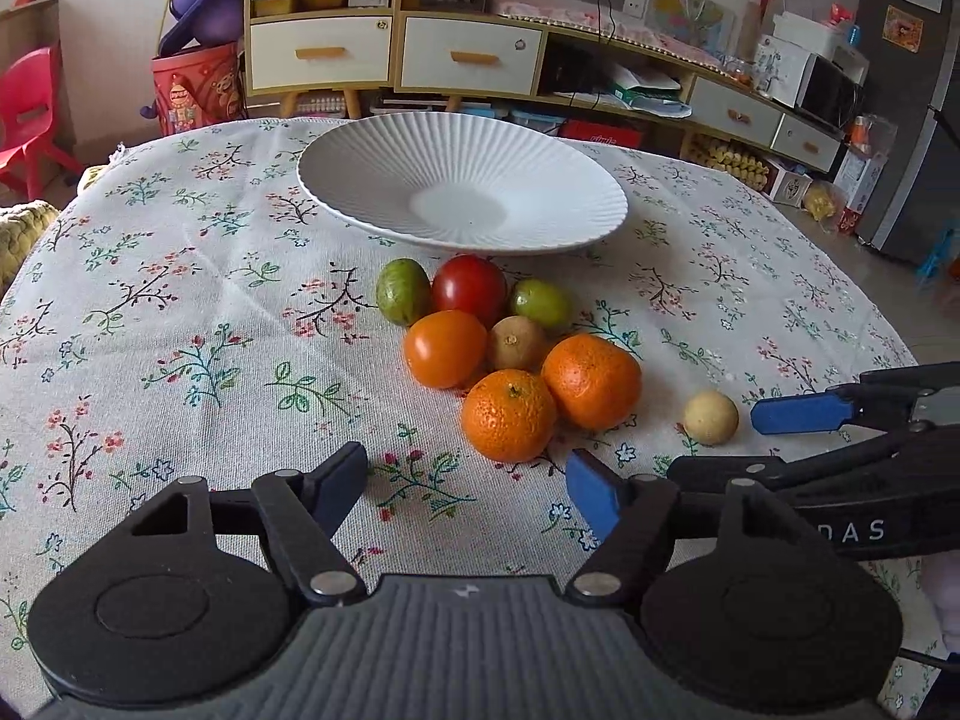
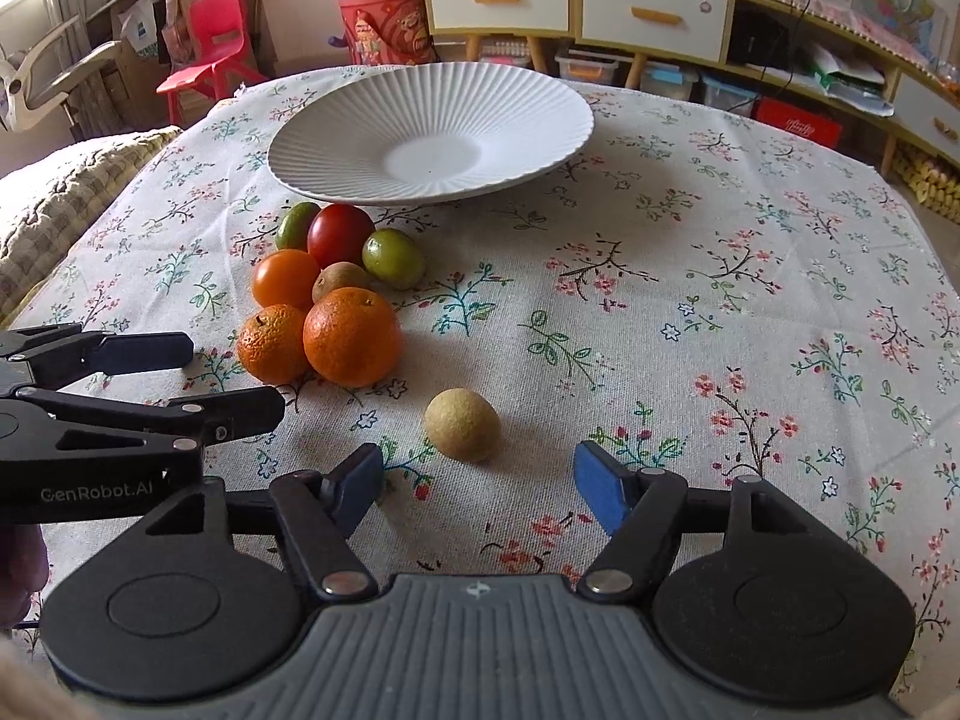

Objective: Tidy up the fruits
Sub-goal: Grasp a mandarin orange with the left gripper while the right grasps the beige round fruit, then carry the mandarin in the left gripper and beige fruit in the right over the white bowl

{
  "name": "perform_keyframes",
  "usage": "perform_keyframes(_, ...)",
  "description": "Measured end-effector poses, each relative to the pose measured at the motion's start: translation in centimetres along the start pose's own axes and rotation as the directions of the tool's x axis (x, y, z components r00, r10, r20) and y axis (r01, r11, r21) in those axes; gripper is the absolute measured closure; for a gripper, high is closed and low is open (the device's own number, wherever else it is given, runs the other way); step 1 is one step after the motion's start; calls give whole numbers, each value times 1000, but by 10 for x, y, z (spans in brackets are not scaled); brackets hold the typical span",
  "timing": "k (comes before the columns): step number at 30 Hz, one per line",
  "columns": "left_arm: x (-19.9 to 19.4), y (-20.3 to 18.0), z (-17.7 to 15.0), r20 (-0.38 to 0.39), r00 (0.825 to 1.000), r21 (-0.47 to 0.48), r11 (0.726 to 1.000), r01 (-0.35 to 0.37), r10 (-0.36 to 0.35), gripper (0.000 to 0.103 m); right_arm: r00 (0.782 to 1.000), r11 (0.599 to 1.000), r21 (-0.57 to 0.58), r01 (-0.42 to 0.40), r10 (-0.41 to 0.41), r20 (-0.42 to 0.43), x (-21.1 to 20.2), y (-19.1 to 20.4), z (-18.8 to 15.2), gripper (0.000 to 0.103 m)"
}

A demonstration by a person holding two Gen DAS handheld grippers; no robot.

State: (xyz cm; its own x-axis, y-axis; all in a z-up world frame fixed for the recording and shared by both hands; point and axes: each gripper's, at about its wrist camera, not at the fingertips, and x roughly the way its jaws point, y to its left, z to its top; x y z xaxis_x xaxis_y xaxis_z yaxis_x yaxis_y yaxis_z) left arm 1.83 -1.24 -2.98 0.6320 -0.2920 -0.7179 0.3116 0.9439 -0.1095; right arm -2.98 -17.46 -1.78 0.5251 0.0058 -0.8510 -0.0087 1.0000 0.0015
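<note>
A white ribbed plate (image 1: 384, 180) (image 2: 336, 138) sits empty at the far side of the floral tablecloth. In front of it lies a cluster of fruit: two oranges (image 1: 509, 414) (image 2: 351, 336), an orange tomato (image 1: 444, 348), a red tomato (image 1: 469, 283) (image 2: 340, 234), two green fruits (image 1: 403, 290) (image 2: 393, 258) and a kiwi (image 1: 516, 343). A small pale round fruit (image 1: 711, 417) (image 2: 462, 425) lies apart. My left gripper (image 1: 468, 480) is open, just before the nearest orange. My right gripper (image 2: 480, 480) is open, just before the pale fruit.
The tablecloth (image 1: 180, 360) covers the round table. A cushion (image 2: 60, 192) lies at its left edge. Cabinets with drawers (image 1: 468, 54) and a red chair (image 2: 210, 42) stand behind. Each gripper shows in the other's view, the right one (image 1: 798, 414) and the left one (image 2: 180, 378).
</note>
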Motion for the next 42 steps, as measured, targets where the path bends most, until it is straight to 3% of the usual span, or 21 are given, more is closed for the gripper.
perform_keyframes(8, 3, -3, 3, 11, 1000, 10, 1000, 20, -20, 65, 1000, 1000, -5, -6, 6, 13, 0, 1, 1, 47)
perform_keyframes(20, 6, -7, 5, 12, 999, 21, 998, 51, -52, 84, 999, 1000, -5, -14, 14, 36, -1, 0, 2, 62)
perform_keyframes(28, 6, -6, 5, 6, 999, 13, 999, 49, -49, 87, 998, 1000, -12, -23, 23, 52, -2, 0, 3, 79)
perform_keyframes(42, 0, 2, 8, -29, 999, -31, 999, 21, -22, 88, 997, 1000, -11, -22, 23, 67, -5, -1, 7, 79)
